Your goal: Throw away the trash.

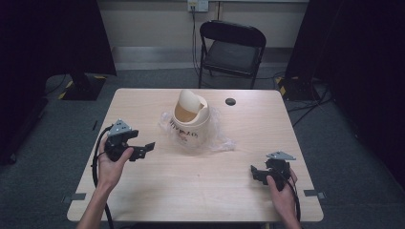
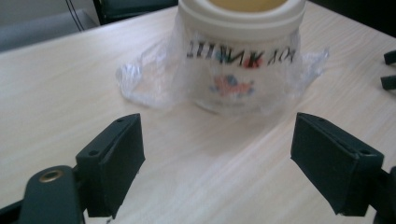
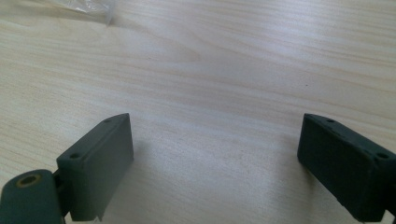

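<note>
A small cream bin [image 1: 192, 119] with a swing lid stands at the table's middle back, and a clear plastic bag [image 1: 217, 138] is bunched around its base. Printed letters and a small picture mark the bin [image 2: 240, 56] under the bag [image 2: 149, 79] in the left gripper view. My left gripper [image 1: 145, 149] is open, held above the table left of the bin and pointing toward it. My right gripper [image 1: 254, 172] is open near the front right, low over bare wood, and its wide-apart jaws hold nothing. A corner of the bag [image 3: 91, 7] lies far ahead of the right gripper [image 3: 215, 163].
The light wooden table [image 1: 200, 191] has a round black cable hole [image 1: 230, 101] at the back. Behind the table stands a black folding chair [image 1: 231, 47]. Black curtains hang at both sides and cables run over the grey floor.
</note>
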